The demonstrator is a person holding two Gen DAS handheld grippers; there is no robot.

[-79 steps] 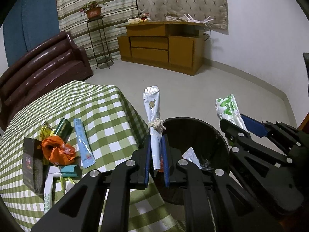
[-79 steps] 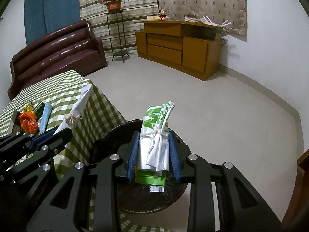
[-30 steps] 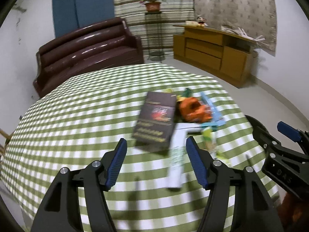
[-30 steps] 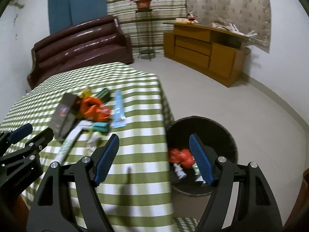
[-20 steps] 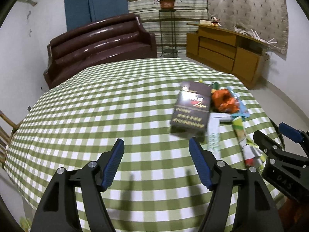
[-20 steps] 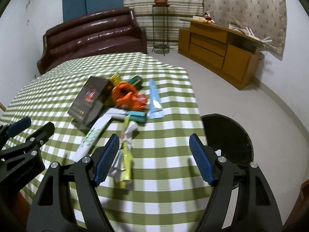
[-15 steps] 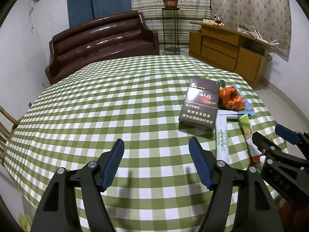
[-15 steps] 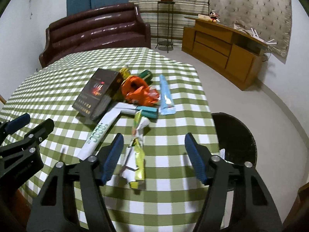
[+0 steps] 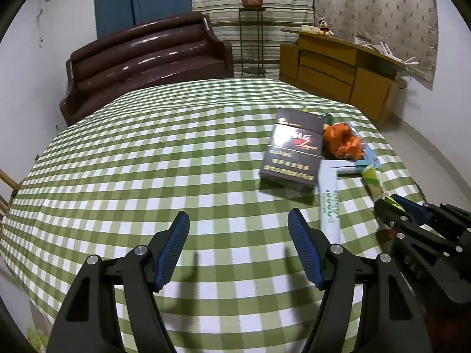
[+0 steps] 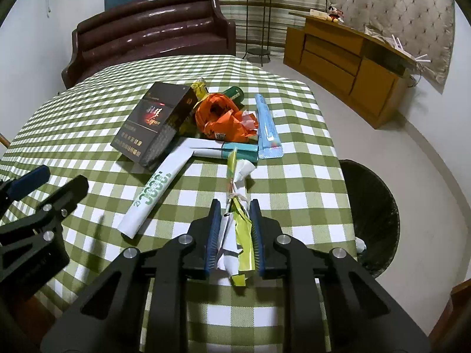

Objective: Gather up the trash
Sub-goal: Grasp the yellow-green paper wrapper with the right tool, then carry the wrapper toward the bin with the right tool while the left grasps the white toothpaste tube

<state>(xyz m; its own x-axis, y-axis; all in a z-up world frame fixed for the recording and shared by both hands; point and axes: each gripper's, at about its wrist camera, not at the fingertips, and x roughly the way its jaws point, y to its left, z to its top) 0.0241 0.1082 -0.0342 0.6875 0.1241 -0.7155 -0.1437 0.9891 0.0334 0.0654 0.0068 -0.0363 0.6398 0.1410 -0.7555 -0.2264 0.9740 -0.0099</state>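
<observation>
Right wrist view is showing the right gripper (image 10: pixel 234 229) reaching low over the green checked tablecloth (image 10: pixel 294 206), its blue pads closing on a string-tied white and yellow-green wrapper bundle (image 10: pixel 237 226) lying near the table's edge. Left gripper (image 9: pixel 238 250) is hovering spread wide, gripping nothing, short of the dark rectangular carton (image 9: pixel 291 154).

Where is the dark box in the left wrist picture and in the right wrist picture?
Left wrist view: the dark box lies right of centre on the checked tablecloth.
Right wrist view: the dark box lies left of centre, in the upper half.
Shared landmark: the orange wrapper touches the box's right side in both.
</observation>
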